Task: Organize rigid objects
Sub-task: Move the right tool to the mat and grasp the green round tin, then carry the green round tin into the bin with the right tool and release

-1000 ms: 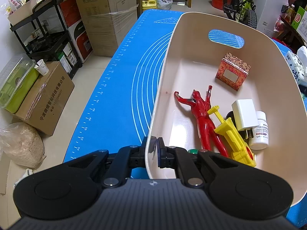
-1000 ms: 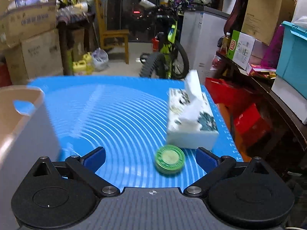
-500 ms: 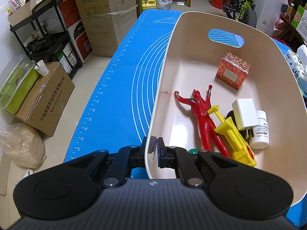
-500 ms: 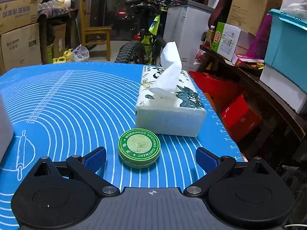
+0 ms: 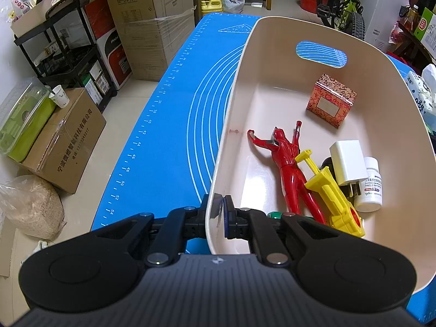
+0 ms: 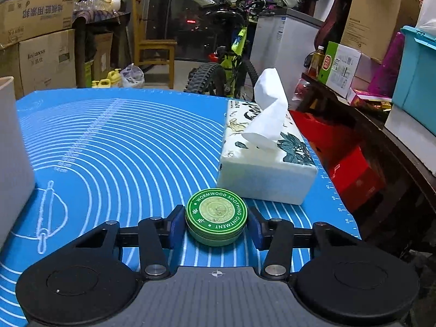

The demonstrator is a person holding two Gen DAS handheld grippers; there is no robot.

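Note:
My left gripper is shut on the near rim of the cream plastic basket that sits on the blue mat. In the basket lie a red figure, a yellow toy, a white charger, a white pill bottle and a patterned red box. My right gripper is closed in around a green ointment tin on the mat; its pads sit at the tin's two sides, touching or nearly so.
A tissue box stands just behind the tin. The basket's wall shows at the left of the right wrist view. Cardboard boxes, a black shelf and a bicycle stand around the table.
My right gripper moved forward over the mat to the tin and its fingers closed in around it. The left gripper and basket stayed still.

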